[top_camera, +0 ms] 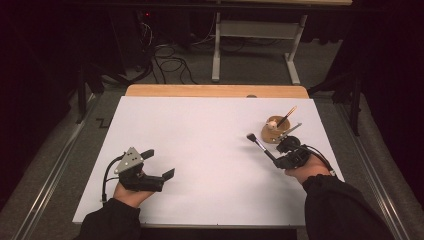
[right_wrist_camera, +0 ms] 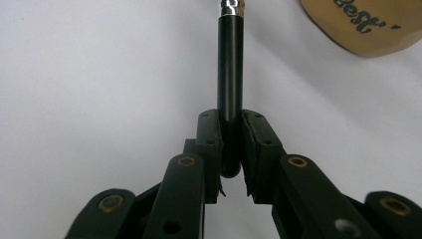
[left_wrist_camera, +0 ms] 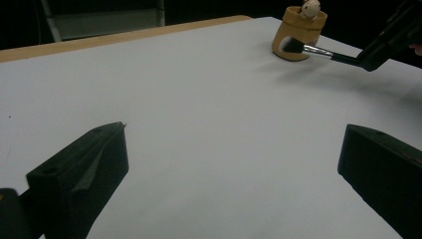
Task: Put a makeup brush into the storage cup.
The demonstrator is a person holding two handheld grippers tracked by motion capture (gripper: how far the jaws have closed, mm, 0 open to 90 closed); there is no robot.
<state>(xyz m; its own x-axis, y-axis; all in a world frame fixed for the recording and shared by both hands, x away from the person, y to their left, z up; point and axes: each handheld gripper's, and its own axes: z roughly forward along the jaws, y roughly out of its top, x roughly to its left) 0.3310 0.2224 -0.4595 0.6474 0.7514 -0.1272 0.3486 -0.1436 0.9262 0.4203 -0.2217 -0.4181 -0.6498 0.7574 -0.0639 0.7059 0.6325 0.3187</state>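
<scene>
Fingers (right_wrist_camera: 209, 144) of the right gripper (top_camera: 280, 157) are clamped on the black handle of a makeup brush (top_camera: 258, 144), which sticks out ahead of them with its bristles held just above the white surface (top_camera: 200, 150), close beside the tan wooden holder (top_camera: 274, 131) that already carries another brush (top_camera: 286, 117) and a small pale figure. Judging by this, the step in hand is carrying the brush to or from that holder; to do it well the grip should stay firm near the handle's end, as the right gripper view shows it, and the brush should be tipped upright before it goes over the holder's mouth, so the bristles do not catch the rim or knock the other brush. That holder stands near the surface's right edge, so any swing should go inward, toward the broad bare middle. Away at the near left, the left gripper (top_camera: 159, 165) rests with its fingers wide apart and nothing between them.
</scene>
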